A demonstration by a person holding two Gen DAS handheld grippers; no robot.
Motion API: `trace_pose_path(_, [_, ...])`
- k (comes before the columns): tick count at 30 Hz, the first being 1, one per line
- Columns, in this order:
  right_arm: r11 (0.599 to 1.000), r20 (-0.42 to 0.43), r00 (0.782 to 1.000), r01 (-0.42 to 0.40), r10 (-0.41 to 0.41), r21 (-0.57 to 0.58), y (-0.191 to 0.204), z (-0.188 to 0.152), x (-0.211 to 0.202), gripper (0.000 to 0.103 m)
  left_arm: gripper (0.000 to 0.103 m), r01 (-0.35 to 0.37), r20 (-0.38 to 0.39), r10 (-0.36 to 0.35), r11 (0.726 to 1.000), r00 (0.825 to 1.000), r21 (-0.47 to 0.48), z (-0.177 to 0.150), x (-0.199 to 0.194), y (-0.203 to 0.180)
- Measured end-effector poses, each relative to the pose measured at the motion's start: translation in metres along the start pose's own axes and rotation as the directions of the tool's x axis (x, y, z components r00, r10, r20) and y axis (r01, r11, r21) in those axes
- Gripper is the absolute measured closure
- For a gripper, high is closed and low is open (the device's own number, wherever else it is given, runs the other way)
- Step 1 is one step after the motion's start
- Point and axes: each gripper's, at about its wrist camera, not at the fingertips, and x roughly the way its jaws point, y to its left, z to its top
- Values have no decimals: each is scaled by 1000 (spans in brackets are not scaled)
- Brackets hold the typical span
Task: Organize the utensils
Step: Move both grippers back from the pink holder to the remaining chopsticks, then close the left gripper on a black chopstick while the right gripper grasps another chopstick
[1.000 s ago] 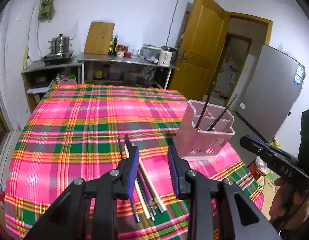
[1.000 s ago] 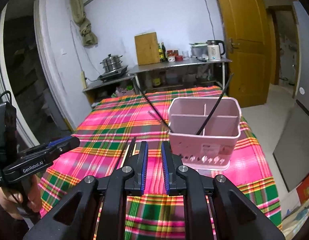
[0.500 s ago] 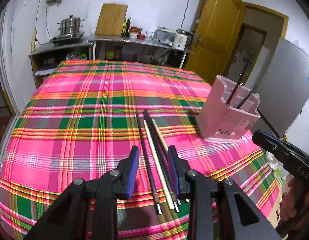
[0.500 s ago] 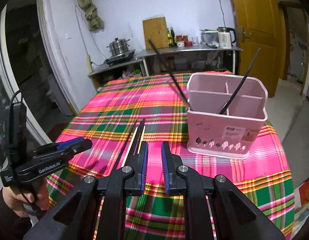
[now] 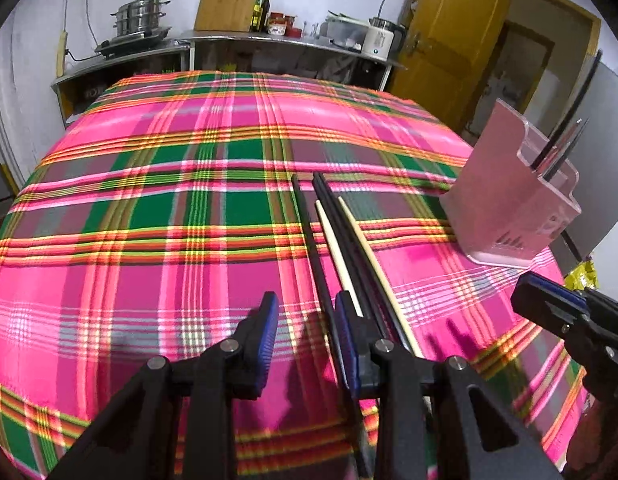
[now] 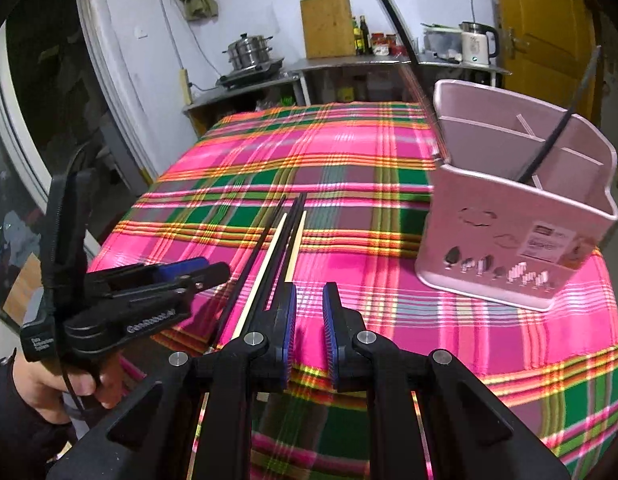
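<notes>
Several loose chopsticks (image 5: 349, 248), black and cream, lie side by side on the plaid tablecloth (image 5: 149, 208). My left gripper (image 5: 307, 320) hovers low over their near ends, open and holding nothing; its right finger (image 5: 345, 328) overlaps them in view. A pink divided utensil holder (image 5: 505, 200) stands to the right with black chopsticks (image 5: 565, 136) upright in it. In the right wrist view my right gripper (image 6: 310, 304) is open by a narrow gap, empty, just right of the chopsticks (image 6: 277, 240). The holder (image 6: 509, 248) sits to its right.
The left gripper (image 6: 169, 276), held by a hand (image 6: 81, 380), appears left of the chopsticks. The right gripper (image 5: 549, 308) shows at the table's right edge. A steel counter (image 5: 269, 38) with pots, bottles and a kettle stands behind the table, beside a yellow door (image 5: 449, 32).
Both grippers have come down and tilted toward the table, closing in on the loose chopsticks. The holder has slid toward the right in both views. Neither gripper's gap has changed.
</notes>
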Motion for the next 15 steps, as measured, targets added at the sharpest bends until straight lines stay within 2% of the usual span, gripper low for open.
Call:
trace_pose_path(9, [1000, -50, 999, -13, 13, -3, 6, 5, 32, 89, 74, -24, -13, 24, 999, 1000, 40, 4, 17, -5])
trace_pose_path(11, [1000, -55, 998, -13, 13, 0, 6, 7, 37, 89, 86, -71, -4, 71, 995, 997, 71, 5, 18, -7])
trace_pose_path(15, [1000, -64, 998, -15, 15, 6, 6, 9, 44, 89, 90, -78, 2, 78, 995, 997, 61, 3, 16, 0])
